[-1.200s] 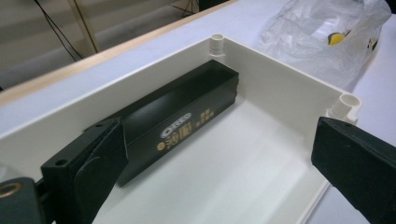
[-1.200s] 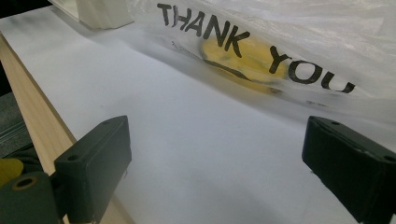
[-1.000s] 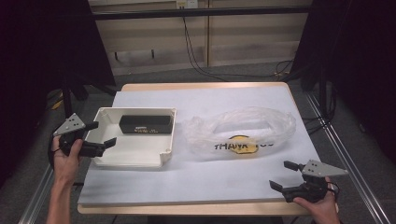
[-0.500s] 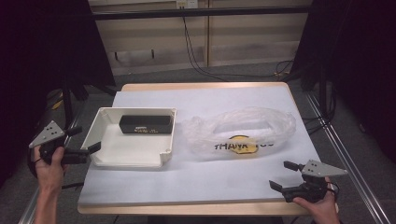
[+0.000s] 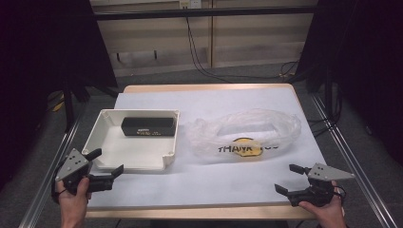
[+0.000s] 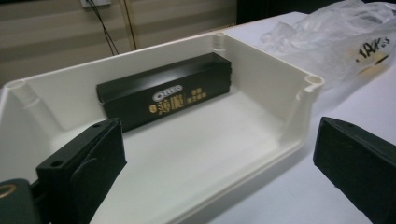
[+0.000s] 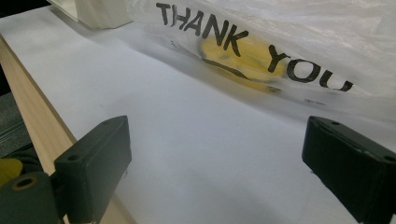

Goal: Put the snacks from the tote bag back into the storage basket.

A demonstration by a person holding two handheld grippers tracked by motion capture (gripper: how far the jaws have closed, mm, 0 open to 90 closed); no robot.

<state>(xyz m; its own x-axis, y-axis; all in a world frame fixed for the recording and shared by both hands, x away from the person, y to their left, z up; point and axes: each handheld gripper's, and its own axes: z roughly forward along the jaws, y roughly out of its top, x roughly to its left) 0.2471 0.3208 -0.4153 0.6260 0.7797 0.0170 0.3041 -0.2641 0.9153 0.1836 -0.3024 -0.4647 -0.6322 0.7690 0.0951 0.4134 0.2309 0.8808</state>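
Black box (image 5: 147,127) inside white tray (image 5: 104,152)

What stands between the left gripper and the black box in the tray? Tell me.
The near wall of the white tray. The left gripper is open at the tray's near corner; the black box lies against the far wall, so reach over the rim.

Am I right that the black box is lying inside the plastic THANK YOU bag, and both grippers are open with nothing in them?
Not quite. The black box lies inside the white tray, against its far wall, not in the plastic bag, which lies beside the tray; the high view and the left gripper view show this. The rest holds: left gripper and right gripper are open and empty.
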